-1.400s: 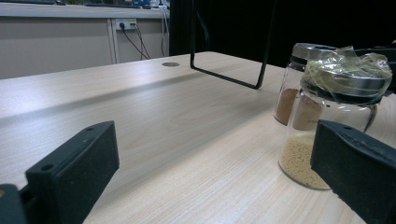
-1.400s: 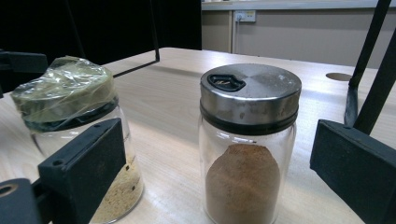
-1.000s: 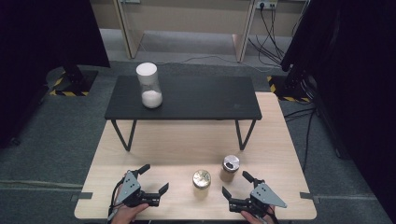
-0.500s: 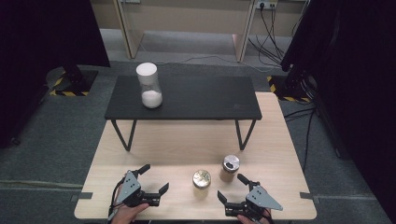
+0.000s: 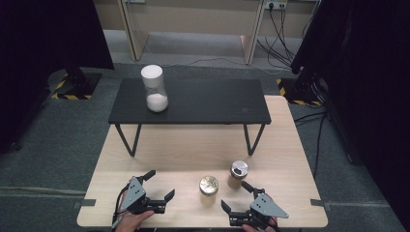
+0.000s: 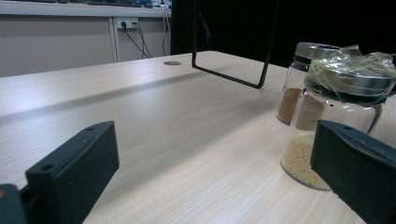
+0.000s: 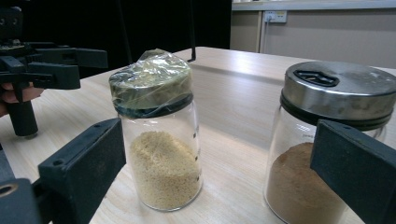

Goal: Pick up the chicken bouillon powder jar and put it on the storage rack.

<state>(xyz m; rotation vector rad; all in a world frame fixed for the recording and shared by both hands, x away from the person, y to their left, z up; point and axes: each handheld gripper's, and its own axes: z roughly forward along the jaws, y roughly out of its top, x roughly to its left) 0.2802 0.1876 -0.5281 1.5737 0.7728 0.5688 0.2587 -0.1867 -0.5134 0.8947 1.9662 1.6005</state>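
At the near left of the wooden counter [image 5: 159,150] we see the left claw [image 5: 157,188], held in a hand at the counter's front edge with its jaws spread wide and nothing between them. It rests low over the wood, well apart from the jars. In the left gripper view its two black jaws rise at either side of the frame with bare wood between them, and the two jars stand off to the right, the nearer one partly behind the right jaw.

Next, near the middle of the counter's front, stands the jar with the plastic-wrapped lid [image 5: 209,187]. It is upright, made of clear glass, and holds pale yellow grains [image 7: 163,170] in its lower part. In the right gripper view crinkled clear wrap covers its dark lid.

Just beside it, a little farther back and to the right, stands the jar with the metal lid [image 5: 238,173]. It too is upright and holds brown powder [image 7: 301,186]; its silver lid has a dark opening on top.

At the near right is the right claw [image 5: 237,200], also held at the front edge, jaws spread wide and gripping nothing. It points toward the two jars and sits near them without touching either.

Farther back, a low black table [image 5: 193,101] stands on the counter, with a white-lidded container [image 5: 154,89] on its left part.
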